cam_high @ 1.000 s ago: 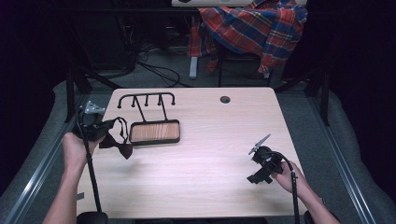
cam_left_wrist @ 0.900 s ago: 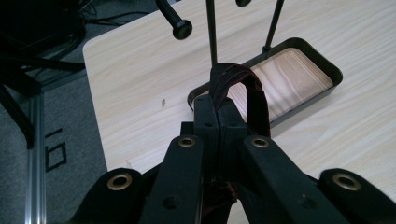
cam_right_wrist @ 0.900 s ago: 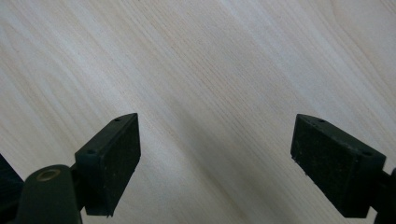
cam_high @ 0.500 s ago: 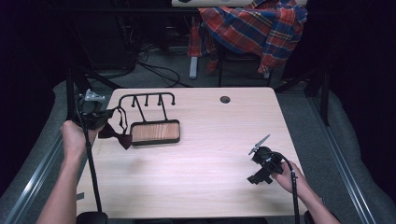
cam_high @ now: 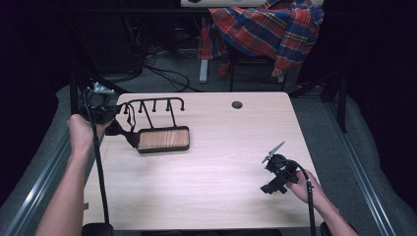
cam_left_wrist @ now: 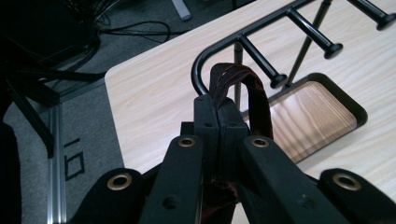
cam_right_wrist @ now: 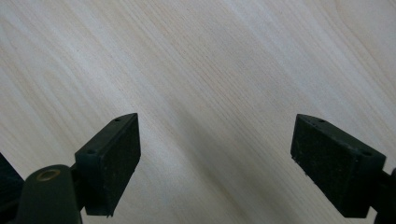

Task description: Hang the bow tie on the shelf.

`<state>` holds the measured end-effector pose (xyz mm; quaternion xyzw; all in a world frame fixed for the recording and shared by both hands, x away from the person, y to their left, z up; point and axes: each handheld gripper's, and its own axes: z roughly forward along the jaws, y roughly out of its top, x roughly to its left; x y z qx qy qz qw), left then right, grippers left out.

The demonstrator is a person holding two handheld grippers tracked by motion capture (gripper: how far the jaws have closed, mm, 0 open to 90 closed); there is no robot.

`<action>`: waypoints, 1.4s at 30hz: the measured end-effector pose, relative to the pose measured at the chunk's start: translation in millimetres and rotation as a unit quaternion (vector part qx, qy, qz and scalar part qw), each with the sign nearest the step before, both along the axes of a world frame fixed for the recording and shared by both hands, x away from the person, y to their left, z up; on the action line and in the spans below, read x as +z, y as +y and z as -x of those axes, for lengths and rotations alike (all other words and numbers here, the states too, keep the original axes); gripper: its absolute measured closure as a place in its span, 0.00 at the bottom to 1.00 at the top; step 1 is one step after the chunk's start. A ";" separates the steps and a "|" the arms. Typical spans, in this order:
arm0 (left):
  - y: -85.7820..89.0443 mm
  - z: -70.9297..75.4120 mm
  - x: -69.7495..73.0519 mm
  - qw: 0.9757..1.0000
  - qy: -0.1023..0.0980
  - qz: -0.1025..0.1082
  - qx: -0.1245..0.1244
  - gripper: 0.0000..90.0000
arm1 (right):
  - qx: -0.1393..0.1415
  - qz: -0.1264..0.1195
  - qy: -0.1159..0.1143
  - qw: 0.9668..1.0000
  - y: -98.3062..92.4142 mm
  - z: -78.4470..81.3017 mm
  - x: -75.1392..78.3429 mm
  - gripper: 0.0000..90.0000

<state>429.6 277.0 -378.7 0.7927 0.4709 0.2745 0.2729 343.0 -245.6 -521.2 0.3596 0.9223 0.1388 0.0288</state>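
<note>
A black metal hook rack [cam_high: 155, 103] stands on a wooden base [cam_high: 163, 139] at the table's back left. My left gripper [cam_high: 114, 112] hovers at the rack's left end, shut on a dark maroon stitched strap [cam_high: 123, 132] whose body hangs below it. In the left gripper view the strap's loop [cam_left_wrist: 254, 98] rises from between the closed jaws of the left gripper [cam_left_wrist: 217, 109], just in front of the rack's curved end [cam_left_wrist: 205, 65] and the first pegs. My right gripper [cam_high: 275, 172] is low over the front right of the table, open [cam_right_wrist: 231, 158] above bare wood with nothing between its pads.
A plaid shirt [cam_high: 265, 29] hangs over a chair behind the table. A round cable hole [cam_high: 237, 104] sits near the far edge. Cables lie on the floor at the back left, and metal rails [cam_high: 37, 187] run along both sides.
My left gripper has carried the strap away from the person and upward, up to the rack's left end. The right gripper has stayed put.
</note>
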 end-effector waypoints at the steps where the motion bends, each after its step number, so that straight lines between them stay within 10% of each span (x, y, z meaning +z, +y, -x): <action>1: -0.2 -1.5 0.1 1.000 0.000 -0.001 0.000 0.99 | 0.000 0.000 0.000 1.000 -0.1 0.0 -0.1 0.18; 42: 10.8 -33.4 -48.0 0.998 0.051 0.007 0.042 0.92 | 0.005 0.002 0.006 1.000 1.4 0.0 -1.5 0.18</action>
